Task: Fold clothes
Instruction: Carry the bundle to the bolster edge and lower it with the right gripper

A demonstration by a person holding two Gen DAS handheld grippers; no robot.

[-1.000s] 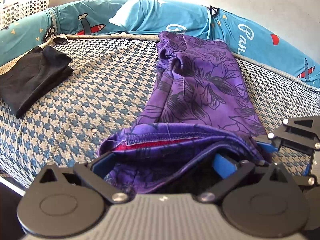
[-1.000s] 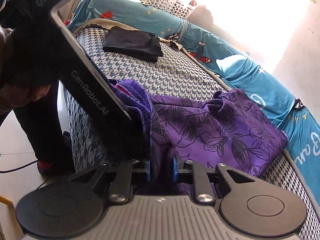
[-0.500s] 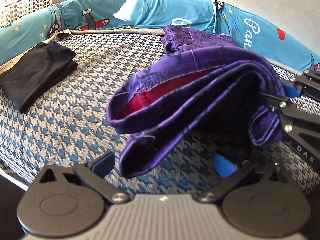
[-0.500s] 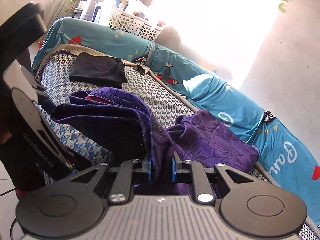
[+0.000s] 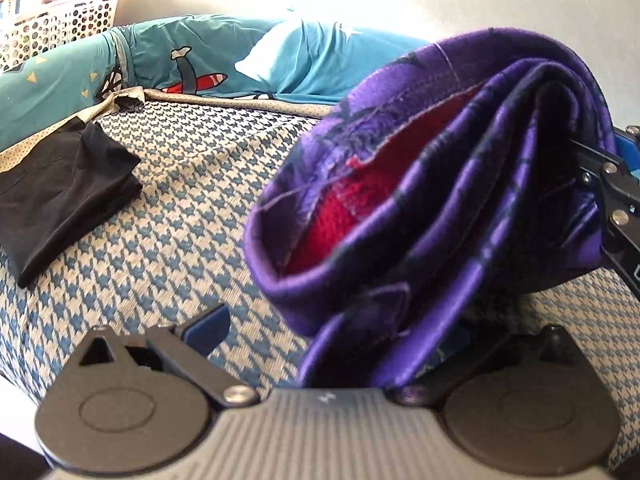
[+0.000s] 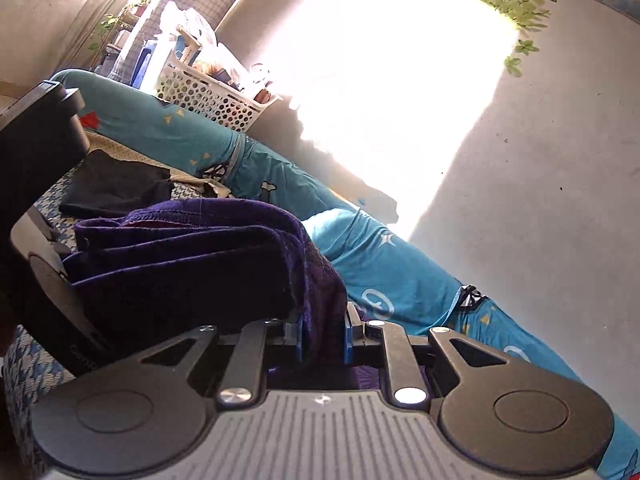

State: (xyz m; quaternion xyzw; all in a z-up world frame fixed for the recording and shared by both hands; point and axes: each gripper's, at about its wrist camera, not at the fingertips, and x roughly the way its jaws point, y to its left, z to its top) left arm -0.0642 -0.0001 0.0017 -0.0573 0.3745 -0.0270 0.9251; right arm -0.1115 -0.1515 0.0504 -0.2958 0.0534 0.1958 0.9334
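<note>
A purple floral garment (image 5: 460, 200) with a red lining hangs bunched in the air above a houndstooth bed (image 5: 180, 220), soft, light and floppy, so it likely sags wherever it is unsupported; its stitched hem looks the surest place to grip. The right gripper (image 6: 322, 340) is clamped on one fold. The left gripper (image 5: 320, 344) stands wide apart, cloth drooping between its jaws ungripped. A folded black garment (image 5: 60, 192) lies well apart.

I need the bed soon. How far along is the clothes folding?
Done: a black garment lies folded on the houndstooth bed cover. In hand: the right gripper has its jaws shut on the purple floral garment, lifted in bunched layers; the left gripper is open, with cloth hanging across it. Left: laying this piece flat and finishing its folds.
</note>
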